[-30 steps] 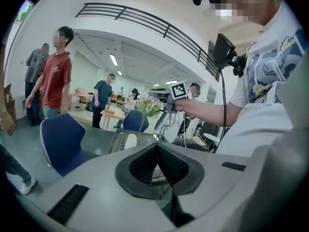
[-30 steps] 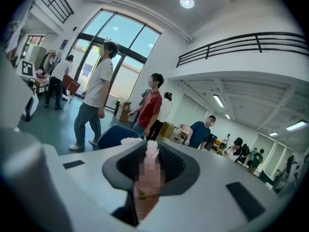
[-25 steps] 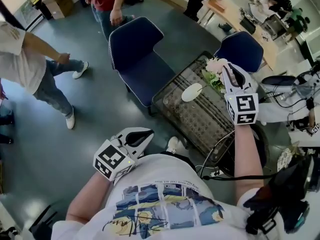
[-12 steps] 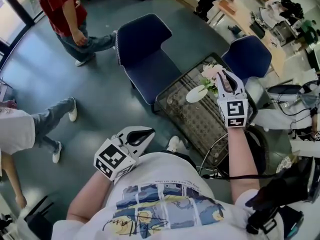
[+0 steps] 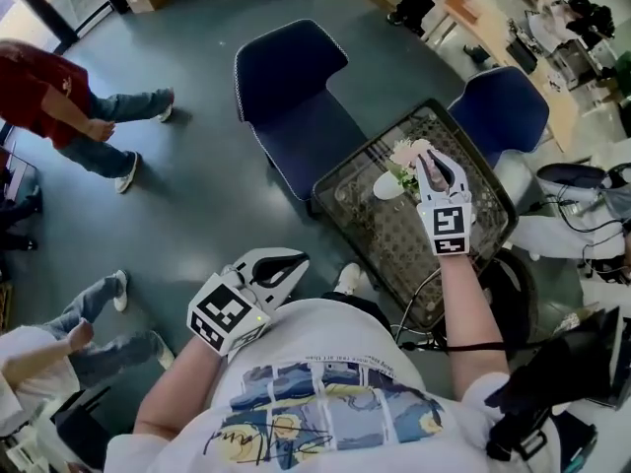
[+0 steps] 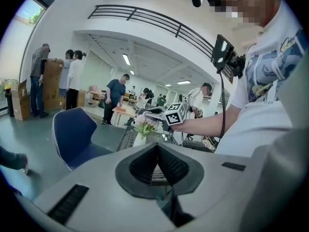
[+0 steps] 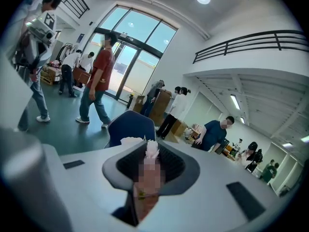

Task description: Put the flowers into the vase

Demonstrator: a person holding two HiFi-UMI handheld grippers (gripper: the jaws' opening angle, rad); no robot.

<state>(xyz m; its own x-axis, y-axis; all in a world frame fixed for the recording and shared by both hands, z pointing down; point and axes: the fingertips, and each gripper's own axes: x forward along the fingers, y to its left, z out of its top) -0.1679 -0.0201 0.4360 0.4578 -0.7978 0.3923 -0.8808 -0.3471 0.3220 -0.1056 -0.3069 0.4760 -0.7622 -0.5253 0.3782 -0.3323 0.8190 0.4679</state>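
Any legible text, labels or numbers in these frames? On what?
No text can be read.
T-shirt: a small line of print above the picture, too small to read.
Marker cube on left gripper, and the one on right gripper: black-and-white square patterns only, no letters.

fingers (image 6: 142, 167) of the left gripper (image 6: 157, 148) meet; beyond, the right gripper (image 6: 148, 115) holds flowers (image 6: 144, 125).
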